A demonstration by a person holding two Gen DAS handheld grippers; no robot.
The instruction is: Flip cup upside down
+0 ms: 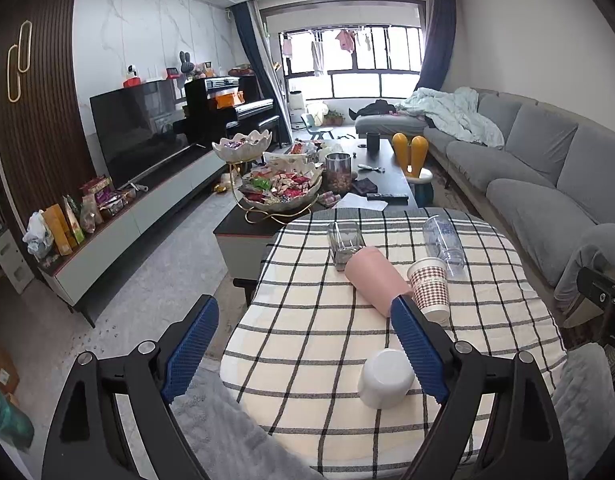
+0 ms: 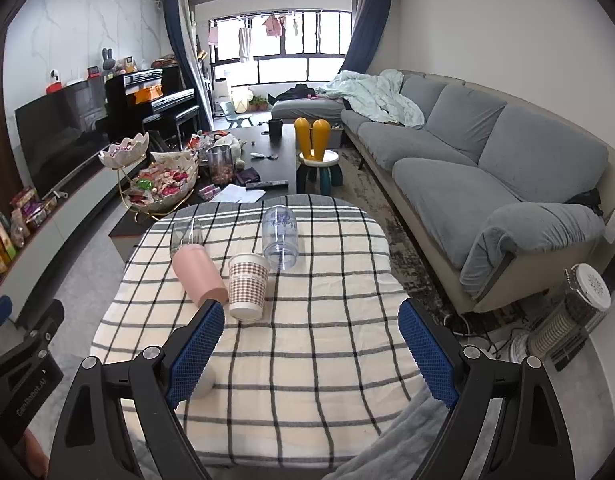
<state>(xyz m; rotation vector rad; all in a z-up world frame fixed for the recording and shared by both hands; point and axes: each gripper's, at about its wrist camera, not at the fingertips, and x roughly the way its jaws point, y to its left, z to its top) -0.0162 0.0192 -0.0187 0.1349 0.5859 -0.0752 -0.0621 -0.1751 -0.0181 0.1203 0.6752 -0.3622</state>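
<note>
On the checked counter (image 2: 307, 340), the brown checked paper cup (image 2: 248, 285) sat upside down already, both grippers' jaws apart.

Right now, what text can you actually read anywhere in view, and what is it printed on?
"GenRobot.AI": on the black body of the left claw, seen in the right wrist view.
Print on the clear plastic cup: too distorted to read.
Snack packets by the TV: too small to read.
</note>
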